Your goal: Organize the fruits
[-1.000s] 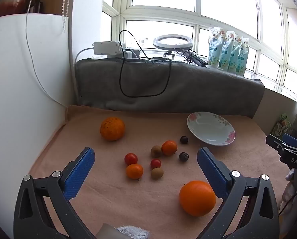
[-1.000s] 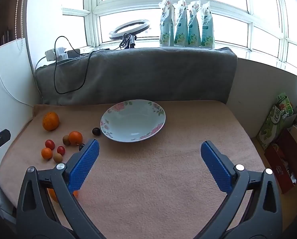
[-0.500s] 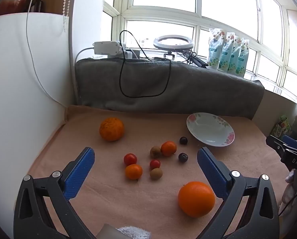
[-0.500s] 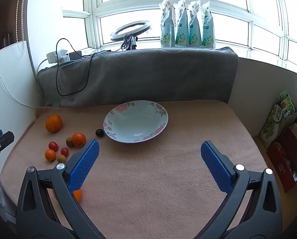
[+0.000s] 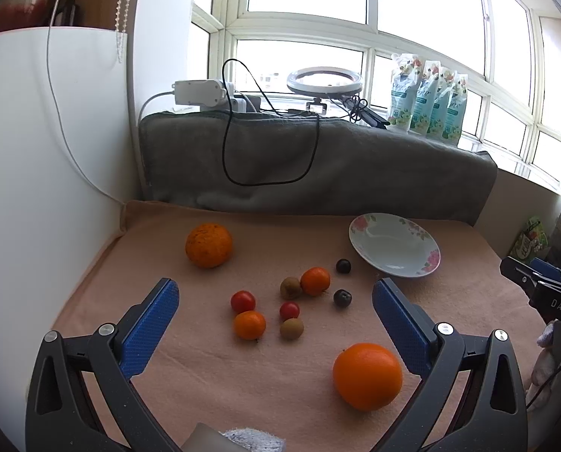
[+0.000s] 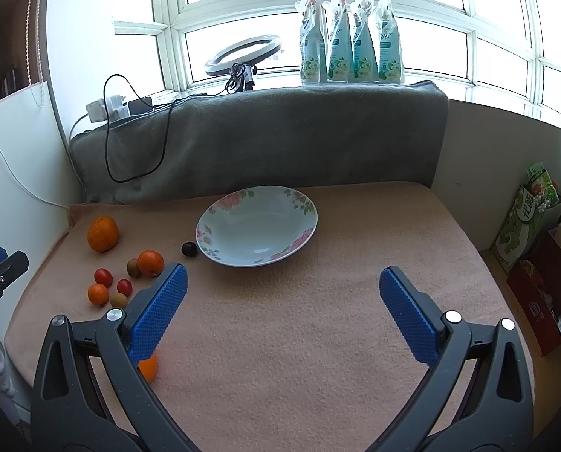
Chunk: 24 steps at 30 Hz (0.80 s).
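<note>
Both tools are hovering released over the pink-covered surface (image 6: 318,320), the left tool (image 5: 274,324) spread wide above the fruit cluster and the right tool (image 6: 282,305) gaping in front of the floral plate (image 6: 220,226), which is sitting empty.

The fruit is lying loose on the cloth, well apart from the plate apart from 1 dark plum (image 6: 189,249) just beside its rim. 2 large oranges (image 5: 367,376) are looking heavy and firm, best taken across the widest middle. The 2 cherry tomatoes (image 5: 242,301) are probably thin-skinned and slippery, needing a gentle squeeze at the equator. The small mandarins (image 5: 249,324) and brown kiwi-like fruits (image 5: 291,328) are likely soft, and all are round enough to roll when nudged.
</note>
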Motion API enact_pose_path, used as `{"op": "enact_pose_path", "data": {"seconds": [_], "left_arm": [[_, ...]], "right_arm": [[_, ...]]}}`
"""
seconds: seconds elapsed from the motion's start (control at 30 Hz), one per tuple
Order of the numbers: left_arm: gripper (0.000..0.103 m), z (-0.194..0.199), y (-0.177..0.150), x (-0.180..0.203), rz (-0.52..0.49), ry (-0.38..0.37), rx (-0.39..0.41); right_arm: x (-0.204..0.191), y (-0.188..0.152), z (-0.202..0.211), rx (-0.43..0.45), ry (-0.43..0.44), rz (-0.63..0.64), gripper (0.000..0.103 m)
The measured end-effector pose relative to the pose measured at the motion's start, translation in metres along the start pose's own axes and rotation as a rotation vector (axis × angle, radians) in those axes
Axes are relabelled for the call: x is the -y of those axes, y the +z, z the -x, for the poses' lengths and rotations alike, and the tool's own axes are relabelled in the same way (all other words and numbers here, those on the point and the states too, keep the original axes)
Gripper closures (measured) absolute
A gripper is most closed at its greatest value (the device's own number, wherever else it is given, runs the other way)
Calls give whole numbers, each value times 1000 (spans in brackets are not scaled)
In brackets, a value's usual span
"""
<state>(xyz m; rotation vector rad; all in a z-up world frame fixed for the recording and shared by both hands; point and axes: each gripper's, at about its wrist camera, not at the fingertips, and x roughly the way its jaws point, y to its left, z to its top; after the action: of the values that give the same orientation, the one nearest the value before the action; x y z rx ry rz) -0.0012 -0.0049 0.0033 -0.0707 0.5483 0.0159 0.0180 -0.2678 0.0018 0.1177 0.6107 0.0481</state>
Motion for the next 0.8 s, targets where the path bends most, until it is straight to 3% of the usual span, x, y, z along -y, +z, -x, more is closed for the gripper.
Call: {"op": "enact_pose_path", "data": {"seconds": [0.8], "left_arm": [[1,1,1,2,0,-3,0]], "right_arm": [[-5,-2,0,-6,13,-1,0]]}}
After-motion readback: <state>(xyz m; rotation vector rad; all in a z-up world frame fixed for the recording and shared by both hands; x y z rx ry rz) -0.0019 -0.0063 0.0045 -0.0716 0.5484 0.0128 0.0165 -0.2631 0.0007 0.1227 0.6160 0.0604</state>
